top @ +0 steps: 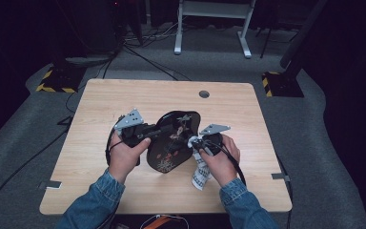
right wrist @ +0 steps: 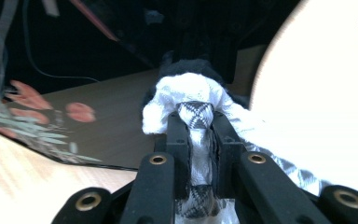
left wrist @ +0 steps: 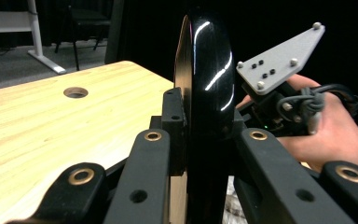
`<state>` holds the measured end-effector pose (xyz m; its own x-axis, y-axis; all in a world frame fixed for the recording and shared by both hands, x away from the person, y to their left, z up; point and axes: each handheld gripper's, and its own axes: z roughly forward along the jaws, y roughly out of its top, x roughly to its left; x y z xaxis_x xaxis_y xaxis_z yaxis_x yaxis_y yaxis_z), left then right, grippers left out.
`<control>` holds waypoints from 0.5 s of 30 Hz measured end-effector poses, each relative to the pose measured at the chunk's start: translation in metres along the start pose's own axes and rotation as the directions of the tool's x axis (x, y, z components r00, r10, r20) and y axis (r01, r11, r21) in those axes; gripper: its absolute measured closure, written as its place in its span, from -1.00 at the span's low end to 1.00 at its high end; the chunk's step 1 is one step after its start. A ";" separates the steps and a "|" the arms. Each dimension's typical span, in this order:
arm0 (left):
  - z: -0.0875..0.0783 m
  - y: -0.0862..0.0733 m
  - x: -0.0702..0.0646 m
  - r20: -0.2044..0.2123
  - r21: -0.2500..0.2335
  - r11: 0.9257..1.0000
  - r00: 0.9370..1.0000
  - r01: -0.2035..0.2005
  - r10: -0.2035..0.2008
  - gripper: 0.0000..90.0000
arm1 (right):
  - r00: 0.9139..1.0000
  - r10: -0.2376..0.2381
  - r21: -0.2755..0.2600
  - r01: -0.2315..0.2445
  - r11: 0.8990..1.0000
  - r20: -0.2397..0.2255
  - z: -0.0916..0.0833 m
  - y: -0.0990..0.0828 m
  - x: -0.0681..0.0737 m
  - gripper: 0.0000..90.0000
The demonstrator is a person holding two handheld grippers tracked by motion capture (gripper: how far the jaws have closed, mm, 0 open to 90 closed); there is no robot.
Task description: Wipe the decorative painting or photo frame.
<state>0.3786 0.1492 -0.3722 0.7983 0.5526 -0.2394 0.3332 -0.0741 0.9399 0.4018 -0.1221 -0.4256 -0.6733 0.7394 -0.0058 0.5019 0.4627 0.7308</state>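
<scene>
Left gripper (top: 158, 130): jaws clamped on rim of black lacquer tray (top: 171, 143), pinching its edge; in left gripper view tray (left wrist: 205, 88) stands on edge between jaws, glossy back facing right.
Right gripper (top: 194, 142): jaws pressed tight on bunched white patterned cloth (right wrist: 191, 100); cloth wad at jaw tips touches tray's painted face (right wrist: 32, 116), rest (top: 201, 172) hangs below hand.
Both hands grip from below, forearms in denim sleeves, grippers pointing inward at tray between them, above wooden table (top: 109, 95).
</scene>
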 end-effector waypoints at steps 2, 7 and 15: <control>0.000 0.000 0.000 0.000 -0.001 1.000 1.000 -0.001 0.001 0.76 | 1.000 0.006 0.005 -0.006 1.000 0.015 0.001 -0.002 -0.004 0.81; 0.000 0.000 0.000 0.003 -0.002 1.000 1.000 0.003 -0.003 0.76 | 1.000 0.019 0.008 -0.019 1.000 0.019 0.001 -0.004 -0.008 0.81; 0.001 0.000 0.000 0.001 -0.005 1.000 1.000 0.002 -0.002 0.77 | 1.000 -0.001 0.010 0.001 1.000 0.000 0.002 -0.002 0.005 0.81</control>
<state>0.3792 0.1488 -0.3726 0.7979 0.5523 -0.2416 0.3325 -0.0689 0.9406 0.3987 -0.1185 -0.4279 -0.6736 0.7391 -0.0064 0.5066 0.4680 0.7241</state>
